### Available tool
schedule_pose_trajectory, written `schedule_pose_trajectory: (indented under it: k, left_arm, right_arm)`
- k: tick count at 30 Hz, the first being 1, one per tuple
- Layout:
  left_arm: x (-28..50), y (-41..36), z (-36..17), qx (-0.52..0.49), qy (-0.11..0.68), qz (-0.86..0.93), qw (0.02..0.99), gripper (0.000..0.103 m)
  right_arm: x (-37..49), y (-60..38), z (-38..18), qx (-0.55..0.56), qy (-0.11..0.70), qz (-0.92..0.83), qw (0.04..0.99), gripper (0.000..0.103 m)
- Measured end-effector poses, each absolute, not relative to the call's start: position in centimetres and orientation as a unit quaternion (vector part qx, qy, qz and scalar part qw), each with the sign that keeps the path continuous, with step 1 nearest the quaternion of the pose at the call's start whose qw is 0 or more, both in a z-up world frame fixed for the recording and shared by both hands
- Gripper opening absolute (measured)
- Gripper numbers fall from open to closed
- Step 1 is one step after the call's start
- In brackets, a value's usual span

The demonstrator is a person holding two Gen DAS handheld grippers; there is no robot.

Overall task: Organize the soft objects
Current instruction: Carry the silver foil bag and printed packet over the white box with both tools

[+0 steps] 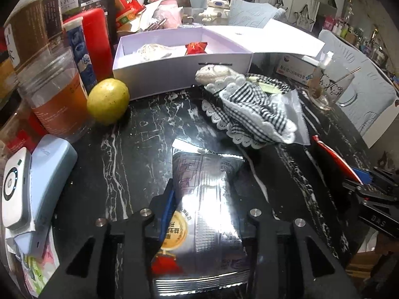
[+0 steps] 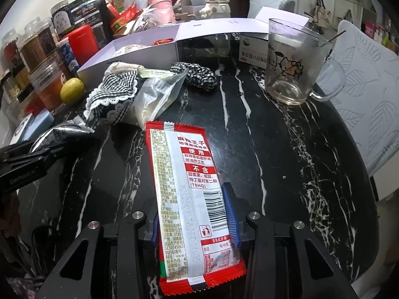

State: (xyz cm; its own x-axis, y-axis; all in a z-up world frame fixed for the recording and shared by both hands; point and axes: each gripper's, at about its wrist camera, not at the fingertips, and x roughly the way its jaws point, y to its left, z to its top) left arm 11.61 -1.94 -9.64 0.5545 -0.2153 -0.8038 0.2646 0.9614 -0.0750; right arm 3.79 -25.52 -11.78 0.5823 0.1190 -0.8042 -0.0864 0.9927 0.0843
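The left gripper (image 1: 202, 214) is clamping a silver foil packet (image 1: 207, 199) between its pads, jaws closed in on the sides of the packet, which is sticking out forward over the dark marble table (image 1: 139, 137). The right gripper (image 2: 194, 224) is doing the same with a red and white snack packet (image 2: 184, 189), its blue pads (image 2: 230, 211) pressing on the packet's long edges near the barcode. Both packets are being held by their near ends, likely so that the far ends can be led in first when they go somewhere.

The likely place is the white box (image 1: 174, 69) lying open at the far side of the table, already holding a pale bundle and a red wrapper. Between the grippers and the box, other soft things are lying loose: a checked cloth with lace trim (image 1: 251, 109), a clear plastic bag (image 2: 154, 97) and a checked scrunchie (image 2: 197, 76). These are probably waiting their turn.

A green fruit (image 1: 108, 101) is sitting just beside the box's near left corner, and a glass mug (image 2: 296, 62) is standing at the far right, both hard things to steer around.
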Motion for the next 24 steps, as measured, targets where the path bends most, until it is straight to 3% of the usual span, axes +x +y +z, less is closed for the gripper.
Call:
schedule_pose_trajectory:
  k: [24]
  left_arm:
    - [9.4, -0.3, 1.0, 0.007, 0.323, -0.155, 0.934, 0.037]
  right_arm:
    - [2.7, -22.9, -2.4, -0.006, 0.348, 0.132, 0.928, 0.040]
